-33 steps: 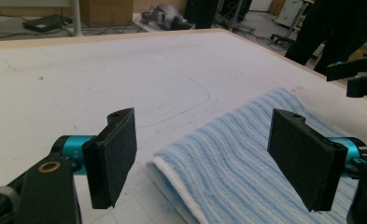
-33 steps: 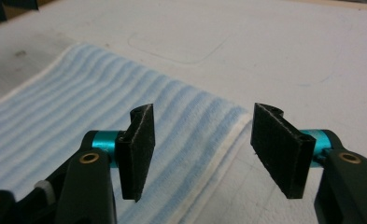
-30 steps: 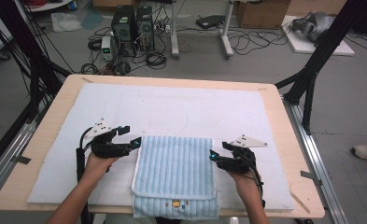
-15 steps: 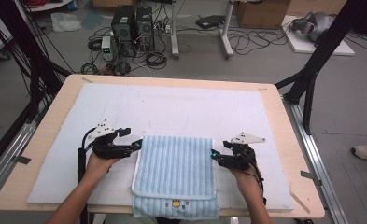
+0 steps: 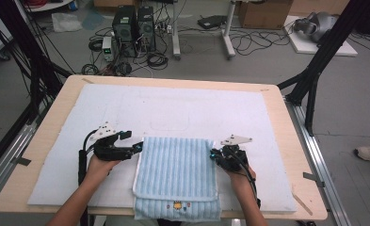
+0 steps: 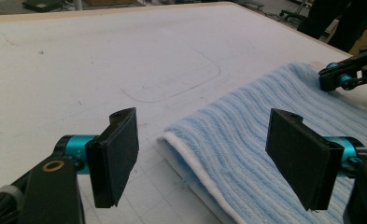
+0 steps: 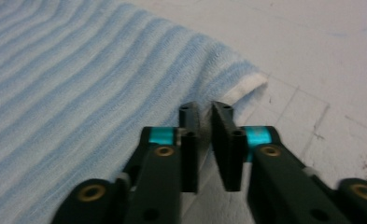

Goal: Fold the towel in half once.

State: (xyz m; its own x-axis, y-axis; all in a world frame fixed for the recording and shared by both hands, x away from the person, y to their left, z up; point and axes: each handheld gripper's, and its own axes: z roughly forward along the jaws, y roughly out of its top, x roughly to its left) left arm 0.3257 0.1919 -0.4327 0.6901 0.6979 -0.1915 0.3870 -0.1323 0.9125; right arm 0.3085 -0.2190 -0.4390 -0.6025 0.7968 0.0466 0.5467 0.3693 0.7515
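Note:
A light blue striped towel (image 5: 175, 174) lies folded on the white mat, its near end hanging over the table's front edge. My left gripper (image 5: 136, 148) is at the towel's far left corner. In the left gripper view it (image 6: 204, 158) stands open, jaws wide apart either side of the towel's (image 6: 246, 135) white-edged corner, pads clear of it. My right gripper (image 5: 214, 154) is at the far right corner. Its jaws have just been closing, and in the right gripper view they (image 7: 204, 116) pinch the towel's (image 7: 78, 84) edge. The right gripper (image 6: 347, 77) also shows far off in the left gripper view.
A white mat (image 5: 173, 106) covers most of the wooden table (image 5: 286, 141). Black frame legs (image 5: 314, 80) stand at the table's right, and computers and cables (image 5: 133, 28) lie on the floor behind.
The right gripper's jaws went from open to closed on the towel's right edge. The left gripper stayed open at the left corner.

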